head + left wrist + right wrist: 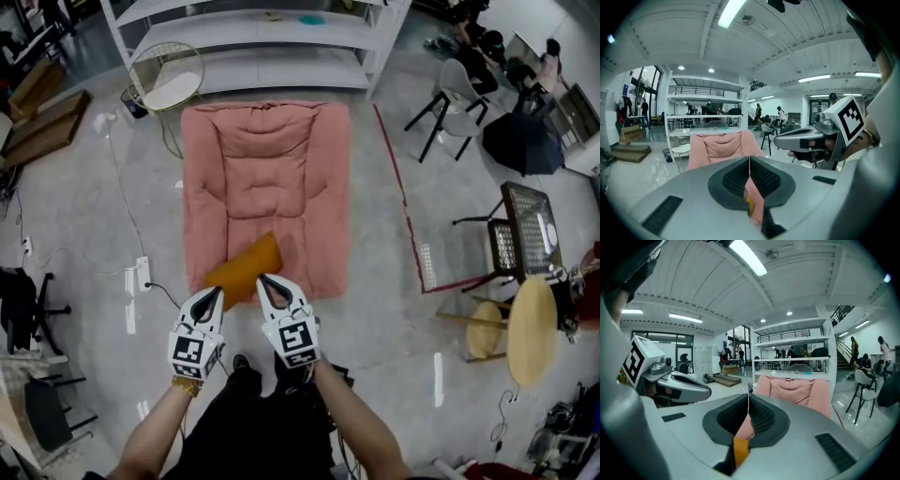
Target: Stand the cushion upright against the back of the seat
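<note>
The pink seat (267, 178) sits on the floor, with the orange cushion (242, 270) lying slantwise on its front edge. The cushion's near end is hidden behind the left hand-held gripper (216, 292) and the right hand-held gripper (266, 280). Both have their jaws together and hold nothing.

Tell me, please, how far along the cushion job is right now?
Done: nothing yet; the cushion lies flat at the near end of the seat, away from its back. In hand: the left gripper and right gripper, both shut and empty, point at the cushion's near edge. Left: open, grip the cushion, carry it to the back and stand it upright.
</note>
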Available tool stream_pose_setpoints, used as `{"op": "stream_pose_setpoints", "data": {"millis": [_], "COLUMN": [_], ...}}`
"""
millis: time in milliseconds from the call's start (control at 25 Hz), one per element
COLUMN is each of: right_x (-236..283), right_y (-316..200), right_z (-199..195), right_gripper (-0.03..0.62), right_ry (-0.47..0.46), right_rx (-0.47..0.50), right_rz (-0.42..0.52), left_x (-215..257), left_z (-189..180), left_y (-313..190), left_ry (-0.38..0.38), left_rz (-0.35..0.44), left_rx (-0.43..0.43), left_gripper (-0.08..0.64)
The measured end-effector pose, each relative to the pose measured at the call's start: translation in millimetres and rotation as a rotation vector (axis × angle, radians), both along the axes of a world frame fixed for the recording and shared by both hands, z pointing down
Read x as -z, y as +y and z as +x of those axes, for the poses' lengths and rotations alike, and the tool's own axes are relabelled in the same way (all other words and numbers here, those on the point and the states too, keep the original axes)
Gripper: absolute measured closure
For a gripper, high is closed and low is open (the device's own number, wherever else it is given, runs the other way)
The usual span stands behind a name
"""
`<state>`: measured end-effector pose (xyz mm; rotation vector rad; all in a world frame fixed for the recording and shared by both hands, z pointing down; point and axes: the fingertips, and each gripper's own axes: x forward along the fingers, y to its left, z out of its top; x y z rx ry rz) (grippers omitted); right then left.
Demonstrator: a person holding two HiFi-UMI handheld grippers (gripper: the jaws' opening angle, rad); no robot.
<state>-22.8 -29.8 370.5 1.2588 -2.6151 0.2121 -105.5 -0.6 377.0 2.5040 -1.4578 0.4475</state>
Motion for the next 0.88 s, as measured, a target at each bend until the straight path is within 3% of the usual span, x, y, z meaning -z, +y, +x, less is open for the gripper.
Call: {"op": "stream_pose_setpoints", "data": {"millis": [200,400,560,760,880], "right_x": [-21.0,-52.2,-82.3,-117.8,-145.0], "right_y": [-31.5,-52.5,-65.4,-82.6,-93.1], "right_z": [7.0,-11.0,-20.5,-27.8,-26.8], "right_gripper": [0.576,0.575,0.575,0.575,0.575], "right_ry": [-0.032,-0.046,-0.043,-0.030,-0.087], "right_rx": [0.070,0.071,0.017,-0.090,-0.170], "right_rz": [-0.063,-0.153,-0.238,-0.318,-0.385], "left_x": [-11.8,-33.5,-58.3,-87.0,-116.8], "left_z": [14.4,1.6,-6.9,-9.4,-2.2], "left_y": [-15.0,-27.2,-50.1,-97.5,-112.5], "left_ry": [-0.044,-0.062,-0.086,-0.087,-0.094], "left_rz": [-0.022,-0.076,-0.156,-0.200,-0.322], "left_rx": [0.024,0.003,-0.103,-0.270,-0.413], "left_gripper": [0.546,0.546,0.545,0.545,0.544]}}
